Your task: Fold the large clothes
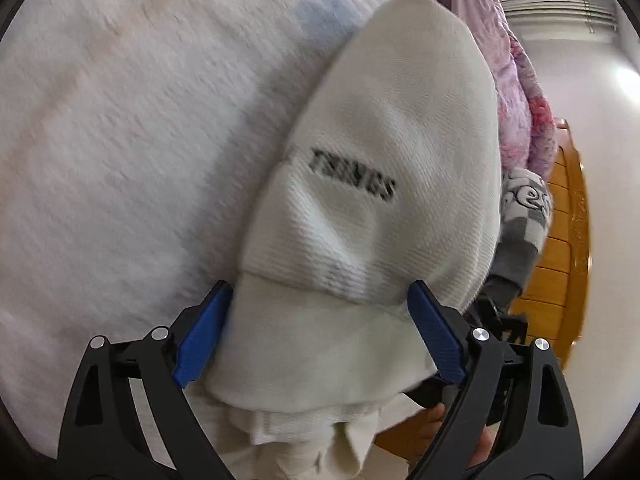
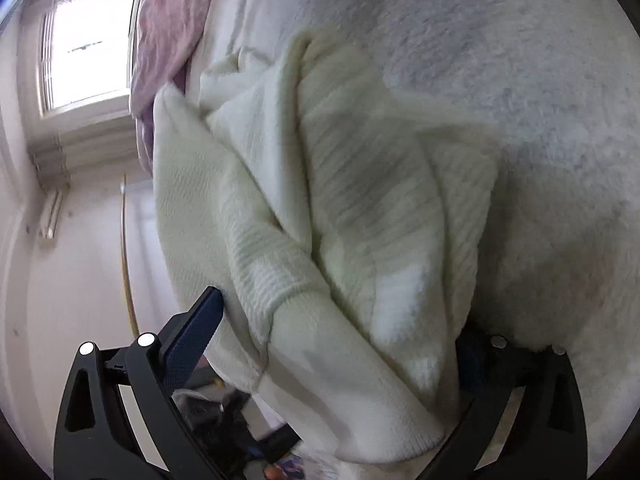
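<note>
A cream-white knit sweater with dark lettering is bunched up over a white fleecy bed cover. My left gripper has its blue fingers on either side of a thick folded wad of the sweater and grips it. In the right wrist view the same sweater hangs in heavy folds over my right gripper; its left finger shows, the right finger is hidden under the cloth. The wide jaws hold a bulky bundle of the sweater.
A purple-pink blanket is piled at the bed's far edge, also in the right wrist view. A grey checked cloth lies by a wooden bed frame. A window and white walls lie beyond.
</note>
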Action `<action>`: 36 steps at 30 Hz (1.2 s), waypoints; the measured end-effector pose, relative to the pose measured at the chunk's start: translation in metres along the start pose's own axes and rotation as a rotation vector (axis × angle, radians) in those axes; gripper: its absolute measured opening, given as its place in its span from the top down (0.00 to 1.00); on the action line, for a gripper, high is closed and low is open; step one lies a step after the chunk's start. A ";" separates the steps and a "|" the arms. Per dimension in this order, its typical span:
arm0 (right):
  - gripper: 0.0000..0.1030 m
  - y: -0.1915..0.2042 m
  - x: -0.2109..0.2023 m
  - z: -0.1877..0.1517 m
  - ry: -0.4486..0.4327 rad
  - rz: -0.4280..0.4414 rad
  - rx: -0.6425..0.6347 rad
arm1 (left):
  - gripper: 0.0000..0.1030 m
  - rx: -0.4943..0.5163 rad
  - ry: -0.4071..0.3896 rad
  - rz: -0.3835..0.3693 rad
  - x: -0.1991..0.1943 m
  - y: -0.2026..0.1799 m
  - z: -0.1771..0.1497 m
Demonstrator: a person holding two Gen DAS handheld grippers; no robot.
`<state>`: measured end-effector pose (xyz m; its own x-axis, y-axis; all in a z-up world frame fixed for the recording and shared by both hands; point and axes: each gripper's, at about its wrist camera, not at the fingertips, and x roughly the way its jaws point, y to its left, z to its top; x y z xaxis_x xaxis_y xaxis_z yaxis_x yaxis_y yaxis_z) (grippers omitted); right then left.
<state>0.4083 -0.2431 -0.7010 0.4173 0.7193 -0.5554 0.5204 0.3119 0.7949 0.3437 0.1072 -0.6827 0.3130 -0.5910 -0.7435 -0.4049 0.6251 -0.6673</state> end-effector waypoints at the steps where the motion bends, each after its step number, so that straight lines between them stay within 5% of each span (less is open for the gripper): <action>1: 0.06 0.004 0.003 0.000 0.001 -0.014 -0.005 | 0.14 0.021 -0.001 0.028 0.004 -0.002 0.000; 5: 0.08 0.011 0.009 0.002 0.024 -0.052 -0.036 | 0.12 0.026 -0.002 0.091 0.015 -0.011 0.004; 9: 0.34 0.019 0.006 -0.004 0.027 -0.035 -0.030 | 0.36 0.057 0.032 0.106 0.013 -0.025 0.006; 11: 0.37 0.015 0.009 -0.007 0.020 -0.006 -0.003 | 0.51 0.055 0.030 0.118 0.009 -0.028 0.007; 13: 0.55 0.016 0.016 -0.005 0.029 -0.028 -0.003 | 0.72 0.066 0.013 0.124 -0.001 -0.033 0.006; 15: 0.68 0.027 0.013 -0.005 0.028 -0.024 -0.025 | 0.76 0.108 0.003 0.108 -0.017 -0.044 0.008; 27: 0.72 0.191 -0.081 -0.034 -0.092 0.101 -0.255 | 0.79 0.393 -0.068 0.014 -0.147 -0.190 0.010; 36: 0.72 0.226 -0.190 -0.086 -0.219 0.121 -0.262 | 0.79 0.559 0.001 -0.071 -0.207 -0.271 -0.042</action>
<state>0.3822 -0.2557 -0.3948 0.6285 0.6195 -0.4704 0.2609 0.4018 0.8778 0.3528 0.0388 -0.3456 0.3224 -0.6417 -0.6959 0.1337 0.7587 -0.6376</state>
